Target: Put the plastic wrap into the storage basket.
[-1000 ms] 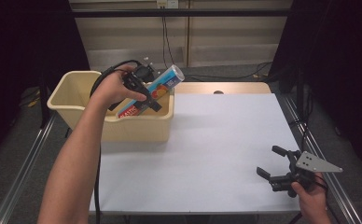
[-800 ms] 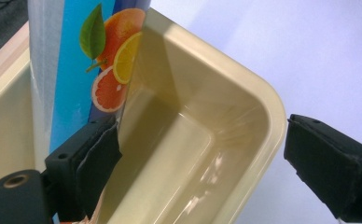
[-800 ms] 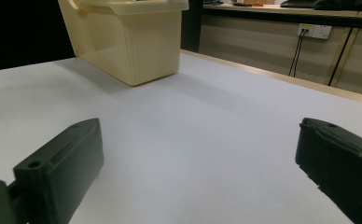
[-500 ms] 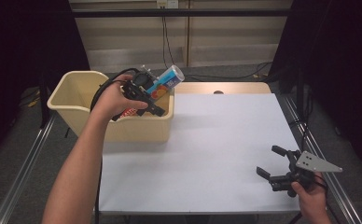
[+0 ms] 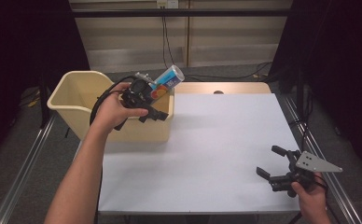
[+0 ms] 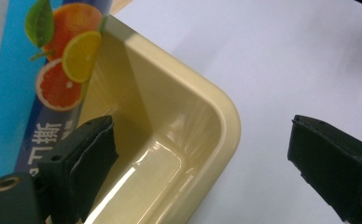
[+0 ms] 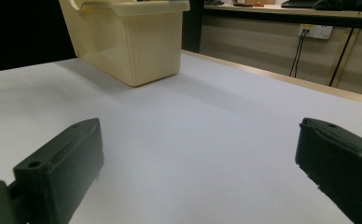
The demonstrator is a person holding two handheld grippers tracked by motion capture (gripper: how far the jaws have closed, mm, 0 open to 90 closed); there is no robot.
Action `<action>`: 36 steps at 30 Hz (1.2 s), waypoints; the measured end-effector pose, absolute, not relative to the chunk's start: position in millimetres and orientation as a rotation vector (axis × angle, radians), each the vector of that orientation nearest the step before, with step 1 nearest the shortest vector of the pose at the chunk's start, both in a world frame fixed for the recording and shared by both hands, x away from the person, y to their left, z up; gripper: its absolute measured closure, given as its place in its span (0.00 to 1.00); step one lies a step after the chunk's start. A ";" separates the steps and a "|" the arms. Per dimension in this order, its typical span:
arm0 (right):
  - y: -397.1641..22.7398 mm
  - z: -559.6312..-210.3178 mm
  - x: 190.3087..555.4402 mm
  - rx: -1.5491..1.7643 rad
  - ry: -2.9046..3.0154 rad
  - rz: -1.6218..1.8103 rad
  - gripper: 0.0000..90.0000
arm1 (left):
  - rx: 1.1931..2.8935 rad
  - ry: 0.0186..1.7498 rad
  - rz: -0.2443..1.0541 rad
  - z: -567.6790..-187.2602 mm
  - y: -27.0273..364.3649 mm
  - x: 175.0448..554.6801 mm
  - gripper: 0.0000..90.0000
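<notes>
Two grippers [image 5: 156, 103] [image 5: 271, 161], both jaws apart

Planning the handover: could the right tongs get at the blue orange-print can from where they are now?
Probably not without a long move. The right tongs sit open at the table's near right corner; the can leans at the yellow bin's far rim beside the left tongs, though bare tabletop lies between.

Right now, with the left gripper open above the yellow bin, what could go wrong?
1. The blue pack leans out over the bin rim beside the open left gripper; drawing back might catch it and tip it out.
2. That gripper hangs near the bin's corner and might knock it.
</notes>
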State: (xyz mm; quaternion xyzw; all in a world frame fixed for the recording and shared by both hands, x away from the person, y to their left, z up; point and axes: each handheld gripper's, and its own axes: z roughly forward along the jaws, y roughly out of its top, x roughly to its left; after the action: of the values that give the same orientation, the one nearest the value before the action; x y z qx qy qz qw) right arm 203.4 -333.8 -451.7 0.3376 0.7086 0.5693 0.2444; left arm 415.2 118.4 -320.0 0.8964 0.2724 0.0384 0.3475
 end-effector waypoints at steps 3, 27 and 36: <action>-333.7 -451.3 202.8 0.922 1.931 1.559 0.01 | 2.312 0.697 0.099 -322.3 122.5 410.5 0.09; -332.0 -451.9 203.6 0.920 1.941 1.557 0.01 | 2.200 0.633 0.133 -330.0 145.0 377.1 0.08; -331.5 -451.8 203.8 0.918 1.941 1.558 0.01 | 2.154 0.631 0.135 -335.8 153.6 369.7 0.08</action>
State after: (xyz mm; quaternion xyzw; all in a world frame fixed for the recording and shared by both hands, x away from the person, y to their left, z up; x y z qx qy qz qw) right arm 203.8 -331.5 -451.8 0.3358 0.7098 0.5699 0.2421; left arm 369.7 153.6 -335.8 0.8641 0.2531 0.0543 0.4317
